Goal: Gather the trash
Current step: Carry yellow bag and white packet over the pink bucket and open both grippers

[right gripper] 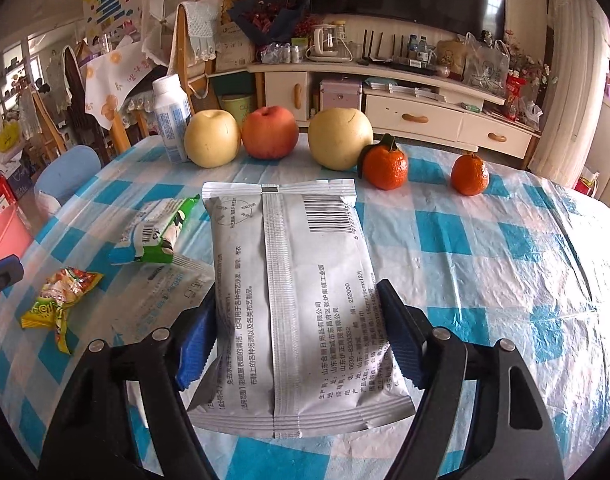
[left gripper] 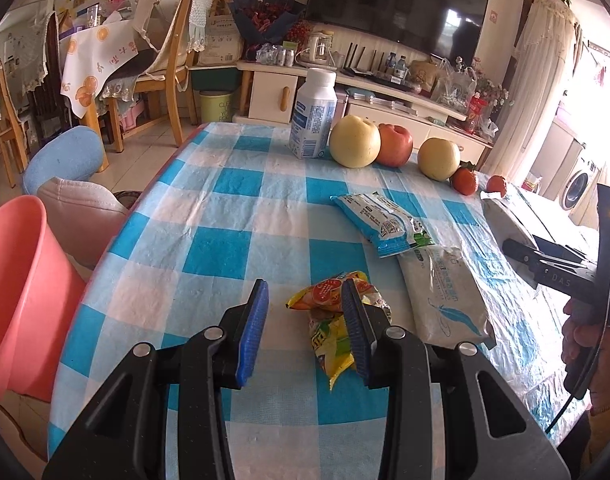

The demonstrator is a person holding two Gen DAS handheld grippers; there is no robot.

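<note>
We see a big table [left gripper: 233, 216] with a blue and white checked cloth under both claws. A pink bin [left gripper: 21, 292] sits off the table edge, to the left of our left claw [left gripper: 305, 328].

Our right claw [right gripper: 297, 344] is squeezing a big silver packet [right gripper: 301, 292] between its two blue pads and holding it up above the table. The printed back with the bar code faces us.

Under that packet and a bit to its left lies a flat white packet [right gripper: 173, 284] on the cloth. Just past it lies a blue and green wrapper [right gripper: 157, 232].

Our left claw is wide open and low over the table. A crumpled yellow wrapper [left gripper: 333, 320] lies between its pads, close to the right pad. We cannot tell if the pad touches it.

Far ahead of both claws stand a white bottle [right gripper: 171, 120], two yellow pears [right gripper: 212, 138], a red apple [right gripper: 269, 133] and two small oranges [right gripper: 386, 168] in a row.
</note>
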